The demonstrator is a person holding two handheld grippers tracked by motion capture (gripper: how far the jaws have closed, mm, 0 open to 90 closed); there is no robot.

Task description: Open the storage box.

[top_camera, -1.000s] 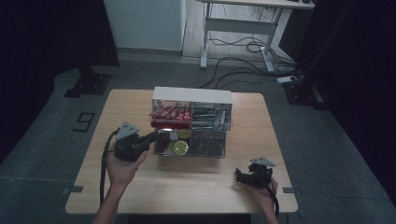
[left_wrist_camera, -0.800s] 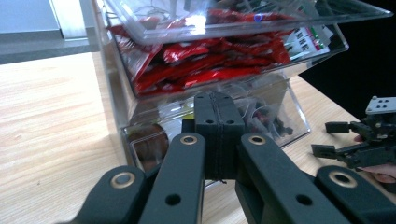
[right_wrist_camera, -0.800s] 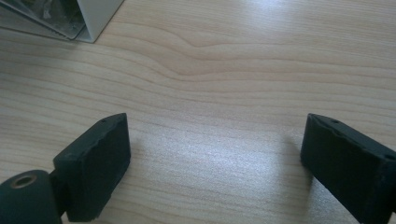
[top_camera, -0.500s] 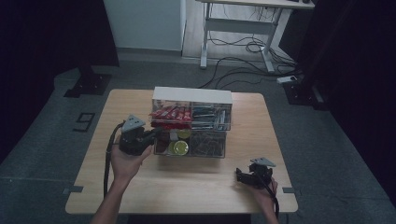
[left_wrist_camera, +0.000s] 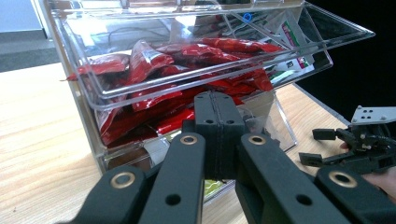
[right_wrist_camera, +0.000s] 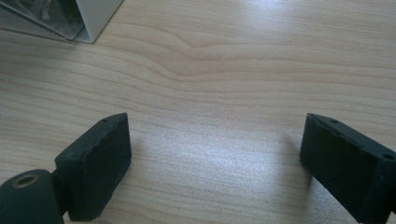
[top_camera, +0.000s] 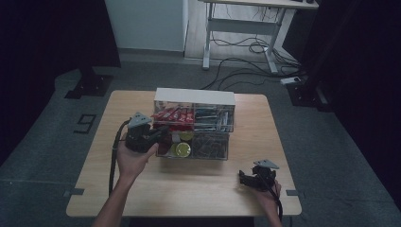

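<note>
Clear drawer (left_wrist_camera: 187, 88) edge against closed left tool (left_wrist_camera: 218, 122); open right tool (right_wrist_camera: 215, 163) over bare tabletop (right_wrist_camera: 233, 70).

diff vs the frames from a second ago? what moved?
The left gripper, jaws shut, crept up the high view, along the clear drawer organizer toward the red packets. Nothing grabbed or released. The right gripper stayed open on the table; the organizer didn't move.

Clear drawer unit (top_camera: 194, 124) at table (top_camera: 142, 189) centre, toward far edge. Packets (left_wrist_camera: 187, 70) in upper left drawer (left_wrist_camera: 116, 95), pulled out. Left gripper (top_camera: 158, 135) at unit's left front, possibly touching drawer. Right gripper (top_camera: 242, 179) on table near right front corner, well apart from unit.
</note>
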